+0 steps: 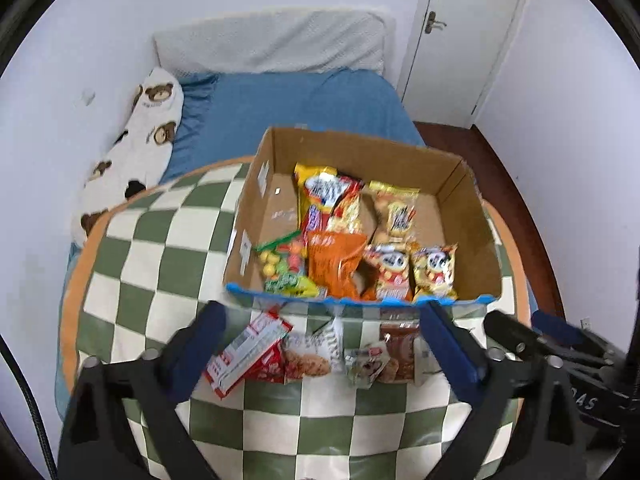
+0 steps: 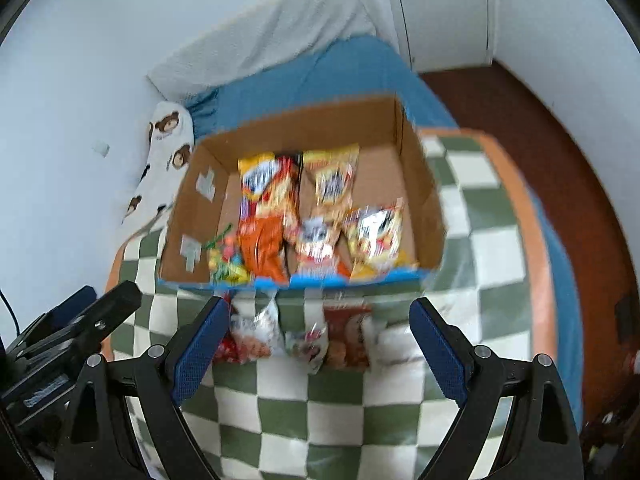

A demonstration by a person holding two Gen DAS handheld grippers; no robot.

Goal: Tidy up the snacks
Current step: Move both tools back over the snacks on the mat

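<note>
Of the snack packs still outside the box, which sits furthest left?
The red-and-white pack, lying at an angle beside the left tongs' left finger; the other loose packs lie to its right.

Place: it was a bedroom in a home.
Bed: a blue sheet [image 1: 296, 108] covered the mattress.
Pillows: one white pillow [image 1: 272, 46], one bear-print pillow [image 1: 136, 152].
Door: white door [image 1: 464, 28], plain walls, dark red floor [image 2: 532, 128].

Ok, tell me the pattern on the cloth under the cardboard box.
Green and cream checks with an orange border, clearest on the cloth in the left wrist view.
</note>
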